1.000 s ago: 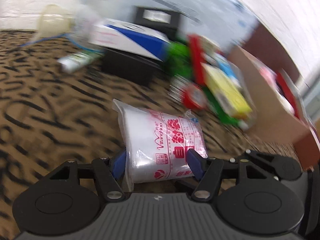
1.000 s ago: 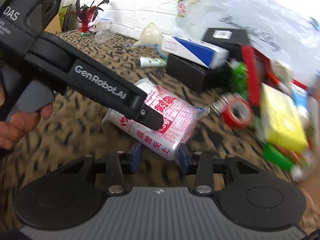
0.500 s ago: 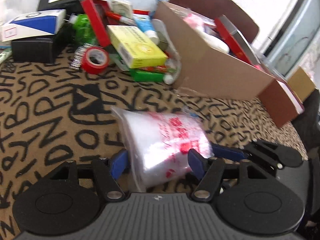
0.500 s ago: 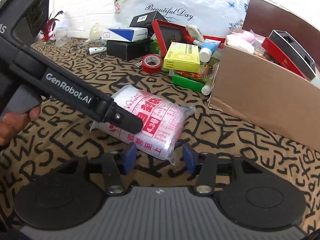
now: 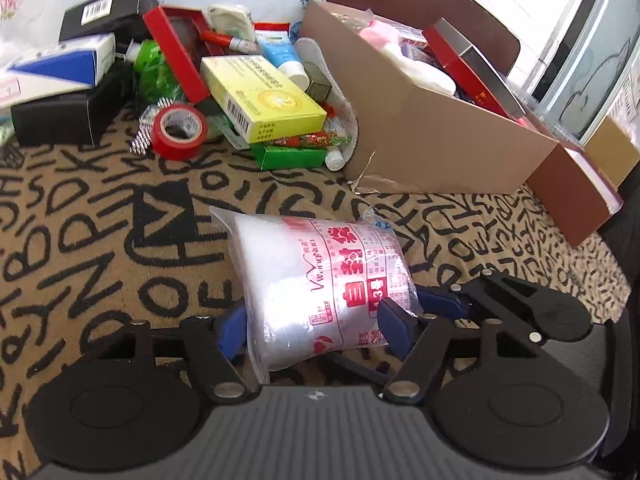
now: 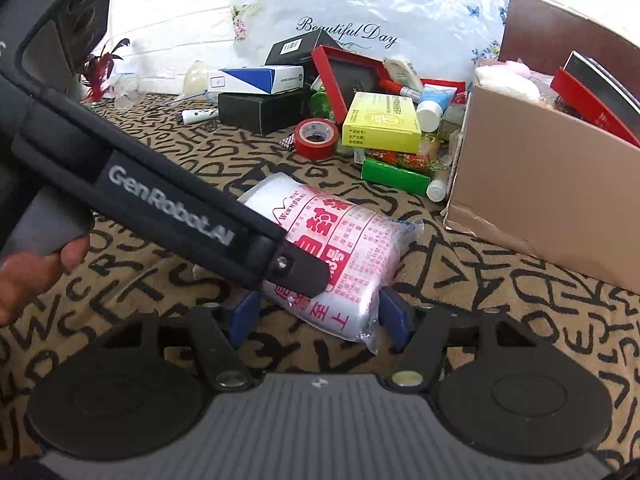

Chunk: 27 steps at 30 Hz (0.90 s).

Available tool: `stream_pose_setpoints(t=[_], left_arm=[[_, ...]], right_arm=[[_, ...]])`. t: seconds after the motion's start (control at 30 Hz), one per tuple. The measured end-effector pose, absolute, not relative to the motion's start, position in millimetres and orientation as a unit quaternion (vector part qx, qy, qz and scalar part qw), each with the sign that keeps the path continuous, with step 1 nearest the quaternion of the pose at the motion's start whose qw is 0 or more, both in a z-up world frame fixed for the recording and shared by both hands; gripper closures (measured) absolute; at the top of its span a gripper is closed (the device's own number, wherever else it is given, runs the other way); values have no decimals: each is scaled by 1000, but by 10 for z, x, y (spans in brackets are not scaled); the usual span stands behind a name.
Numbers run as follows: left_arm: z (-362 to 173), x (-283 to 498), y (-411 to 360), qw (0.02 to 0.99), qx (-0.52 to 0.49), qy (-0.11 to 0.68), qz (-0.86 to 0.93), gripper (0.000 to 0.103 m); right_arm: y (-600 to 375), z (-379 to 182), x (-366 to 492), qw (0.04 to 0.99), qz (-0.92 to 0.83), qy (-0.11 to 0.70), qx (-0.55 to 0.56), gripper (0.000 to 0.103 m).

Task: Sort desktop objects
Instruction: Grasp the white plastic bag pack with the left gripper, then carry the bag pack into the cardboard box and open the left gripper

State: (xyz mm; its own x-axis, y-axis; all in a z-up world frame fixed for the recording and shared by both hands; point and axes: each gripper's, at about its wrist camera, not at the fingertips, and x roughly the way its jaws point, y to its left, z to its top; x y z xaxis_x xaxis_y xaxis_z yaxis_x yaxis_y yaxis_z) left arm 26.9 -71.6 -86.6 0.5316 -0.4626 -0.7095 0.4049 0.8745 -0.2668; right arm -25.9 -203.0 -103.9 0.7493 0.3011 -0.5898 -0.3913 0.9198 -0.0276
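Observation:
A clear plastic packet with red print [image 5: 324, 280] is held above the patterned cloth. My left gripper [image 5: 312, 330] is shut on its near end, blue pads against both sides. My right gripper [image 6: 320, 316] is shut on the same packet [image 6: 340, 248] from the other side; its blue pads touch the packet's edges. The right gripper also shows in the left wrist view [image 5: 492, 304], just right of the packet. The left gripper's black body [image 6: 160, 208] crosses the right wrist view. A cardboard box [image 5: 432, 136] with things in it stands beyond the packet, to the right.
A pile lies left of the box: yellow box [image 5: 264, 100], red tape roll [image 5: 180, 128], green box [image 5: 292, 156], red frame [image 5: 176, 56], black boxes [image 5: 68, 116], blue-white carton [image 5: 60, 68]. A brown box [image 5: 572, 196] stands at the right. A white flowered bag [image 6: 360, 20] leans behind.
Both grippers have carried the packet to the right, from by the black boxes to in front of the cardboard box. The view has steadied.

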Motion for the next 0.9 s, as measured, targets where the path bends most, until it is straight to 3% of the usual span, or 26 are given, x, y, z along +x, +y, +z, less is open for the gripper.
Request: stream_pose_setpoints(t=[0.17, 0.6, 0.9], left_arm=[[-606, 162, -723, 890, -37, 384, -242, 33], [610, 440, -1419, 917, -14, 230, -324, 33], [928, 1230, -2466, 900, -11, 229, -372, 33]], right_arm=[[-2065, -862, -351, 942, 181, 278, -55, 44], [-2614, 191, -328, 986, 93, 107, -83, 44], [-3551, 532, 305, 993, 31, 94, -65, 44]])
